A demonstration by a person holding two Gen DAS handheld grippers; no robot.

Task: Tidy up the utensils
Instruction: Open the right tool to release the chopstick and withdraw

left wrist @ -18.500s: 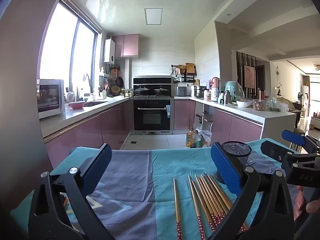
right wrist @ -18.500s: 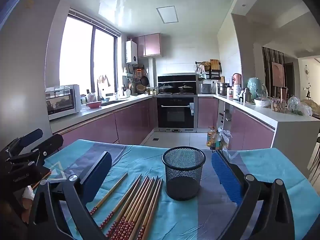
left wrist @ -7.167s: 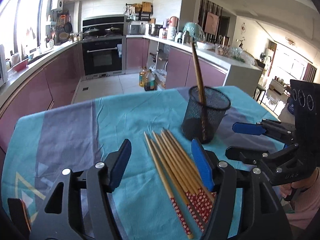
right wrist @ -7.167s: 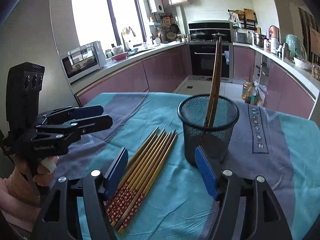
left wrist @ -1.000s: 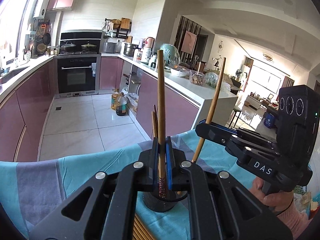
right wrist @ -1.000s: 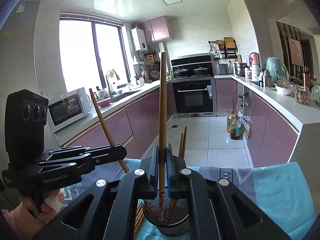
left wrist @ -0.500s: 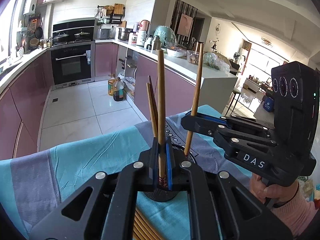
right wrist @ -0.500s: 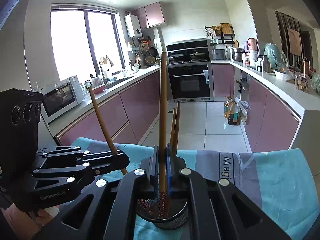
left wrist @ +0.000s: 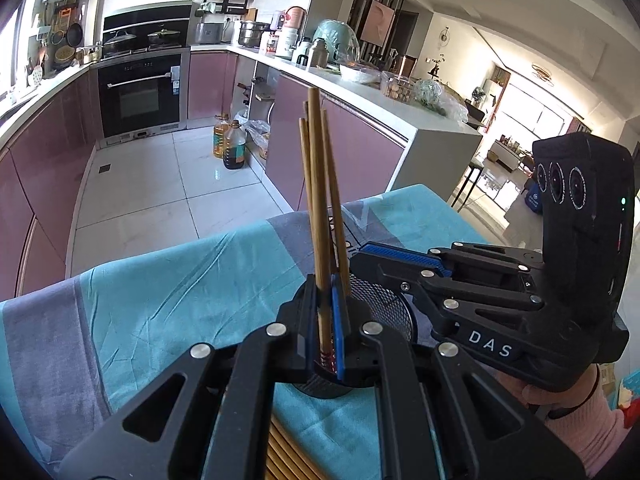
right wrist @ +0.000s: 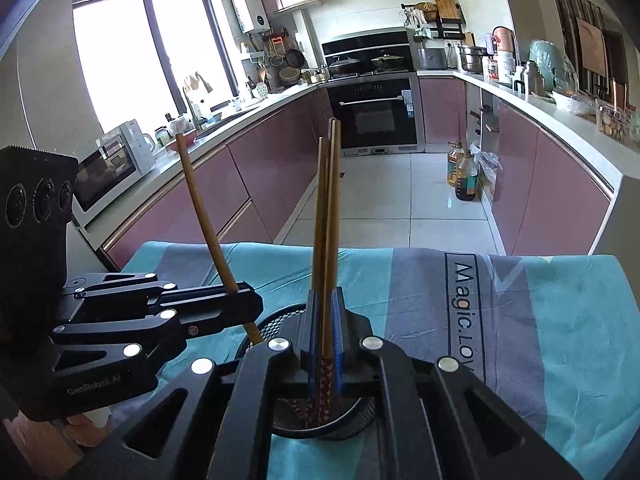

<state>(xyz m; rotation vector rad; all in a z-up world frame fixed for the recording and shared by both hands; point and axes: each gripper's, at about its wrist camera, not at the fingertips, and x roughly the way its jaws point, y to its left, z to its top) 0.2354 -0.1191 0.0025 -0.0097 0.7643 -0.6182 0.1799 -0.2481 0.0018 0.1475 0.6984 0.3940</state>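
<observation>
My left gripper and right gripper are each clamped on one chopstick, both poised over the mesh holder, where other sticks already stand. More chopsticks lie on the near cloth, so the job looks partway done.

Two close wrist views, shared mesh cup.

A black mesh cup is stood on the cloth, with brown chopsticks set upright in it, patterned ends down. More chopsticks are laid flat just beside it.
</observation>
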